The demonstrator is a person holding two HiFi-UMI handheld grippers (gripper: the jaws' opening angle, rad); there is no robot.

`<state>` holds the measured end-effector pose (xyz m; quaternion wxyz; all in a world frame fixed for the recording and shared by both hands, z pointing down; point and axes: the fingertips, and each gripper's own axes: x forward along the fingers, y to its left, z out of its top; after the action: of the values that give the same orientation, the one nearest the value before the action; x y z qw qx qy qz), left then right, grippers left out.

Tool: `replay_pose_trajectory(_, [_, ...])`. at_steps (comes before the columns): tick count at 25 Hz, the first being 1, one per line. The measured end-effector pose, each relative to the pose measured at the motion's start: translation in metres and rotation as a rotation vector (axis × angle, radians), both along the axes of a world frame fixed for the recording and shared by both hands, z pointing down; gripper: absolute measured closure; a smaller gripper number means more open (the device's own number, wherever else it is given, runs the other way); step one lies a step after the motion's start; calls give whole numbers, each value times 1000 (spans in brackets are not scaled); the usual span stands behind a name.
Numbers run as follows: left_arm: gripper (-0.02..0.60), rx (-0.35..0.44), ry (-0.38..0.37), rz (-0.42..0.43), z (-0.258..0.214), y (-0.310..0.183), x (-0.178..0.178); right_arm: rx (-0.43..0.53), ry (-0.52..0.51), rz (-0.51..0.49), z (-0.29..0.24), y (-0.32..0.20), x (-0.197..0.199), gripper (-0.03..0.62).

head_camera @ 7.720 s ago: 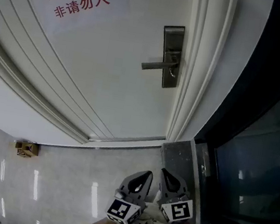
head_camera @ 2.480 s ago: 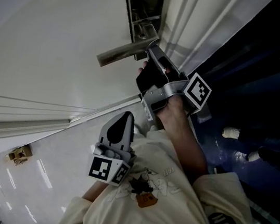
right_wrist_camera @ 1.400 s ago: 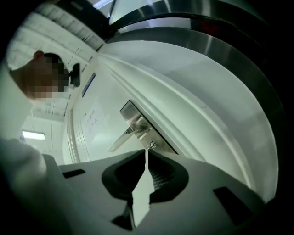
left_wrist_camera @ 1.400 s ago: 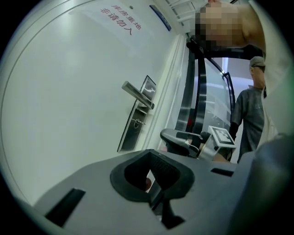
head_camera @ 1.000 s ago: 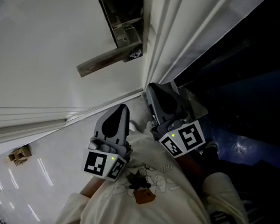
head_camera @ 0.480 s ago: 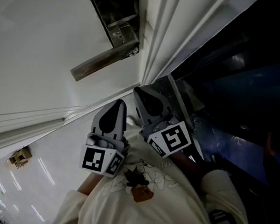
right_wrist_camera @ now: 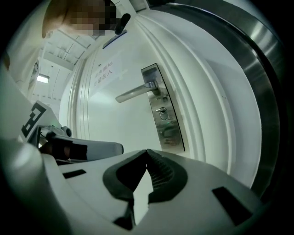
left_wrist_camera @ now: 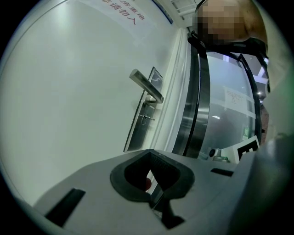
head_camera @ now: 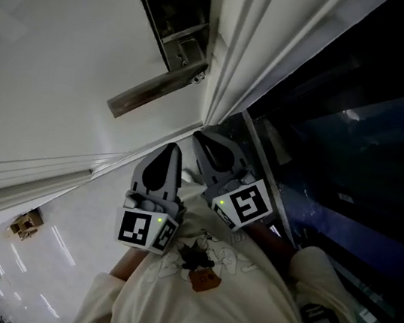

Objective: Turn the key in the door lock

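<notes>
Left gripper [head_camera: 173, 149] and right gripper [head_camera: 202, 140]: both closed, jaw tips meeting, nothing between them. They are held side by side near the person's shirt [head_camera: 220, 289], apart from the white door [head_camera: 51, 57]. Key [right_wrist_camera: 161, 111] sits in the metal lock plate [right_wrist_camera: 169, 131], just below the lever handle [right_wrist_camera: 135, 93], untouched.
</notes>
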<state>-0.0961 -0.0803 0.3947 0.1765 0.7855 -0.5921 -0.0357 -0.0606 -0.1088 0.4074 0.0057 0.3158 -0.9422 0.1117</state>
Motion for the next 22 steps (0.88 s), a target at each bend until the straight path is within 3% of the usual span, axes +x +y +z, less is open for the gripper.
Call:
replay_pose_trajectory(15, [577, -44, 9, -3, 8, 8, 63, -7, 9, -20, 4, 5, 59, 586])
replay_pose_trajectory(22, [577, -53, 24, -32, 7, 39, 62, -36, 38, -17, 10, 40, 73, 586])
